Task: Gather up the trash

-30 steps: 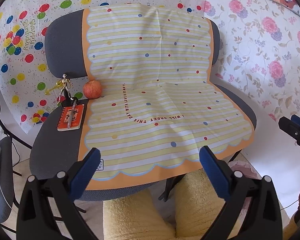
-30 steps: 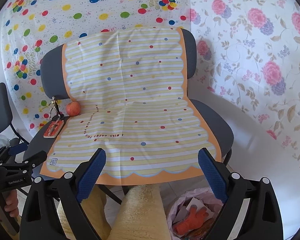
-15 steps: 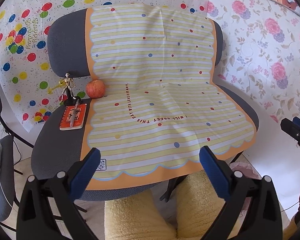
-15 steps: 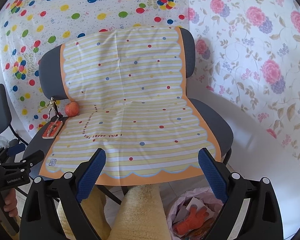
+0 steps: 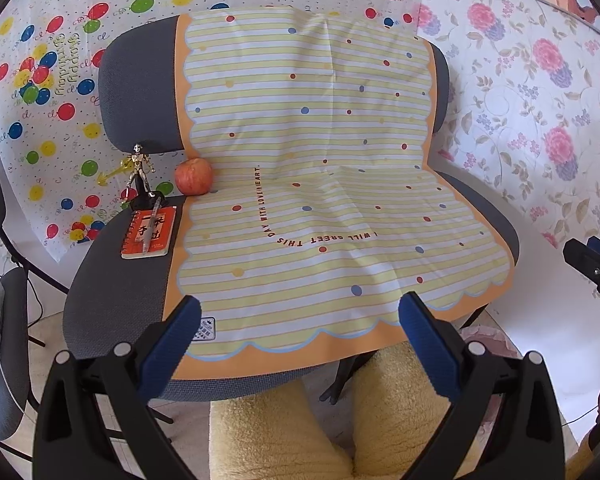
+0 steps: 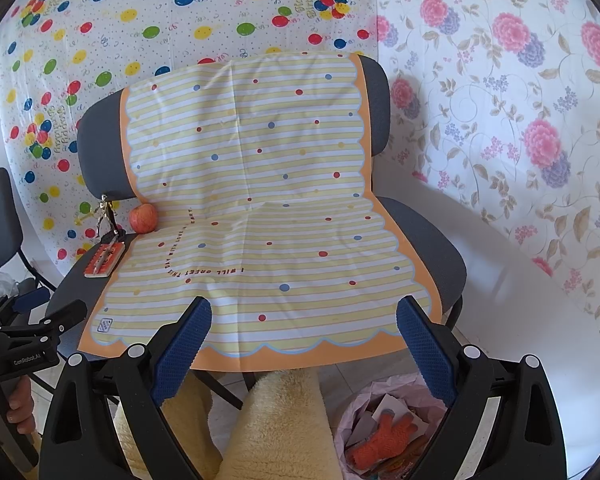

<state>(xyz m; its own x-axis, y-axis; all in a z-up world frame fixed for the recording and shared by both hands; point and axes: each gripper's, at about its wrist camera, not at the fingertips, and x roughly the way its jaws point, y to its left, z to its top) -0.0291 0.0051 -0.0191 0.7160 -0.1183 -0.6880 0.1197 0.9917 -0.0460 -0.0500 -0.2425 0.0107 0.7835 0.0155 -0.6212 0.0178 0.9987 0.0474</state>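
Both views have eased back slightly since a second ago; nothing on the chair [image 5: 116,304] has shifted. Left gripper [image 5: 300,320] and right gripper [image 6: 304,320] hang released and empty above the striped sheet [image 5: 320,200]. Apple [image 5: 193,176], figurine [image 5: 139,172] and notebook [image 5: 150,232] sit far-left. Collected trash appears to lie in the bag [image 6: 384,428], near-right on the floor.

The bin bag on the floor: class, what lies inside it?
Inside the bin bag an orange glove lies on white paper scraps. Anything deeper is covered, partly by the right tool.
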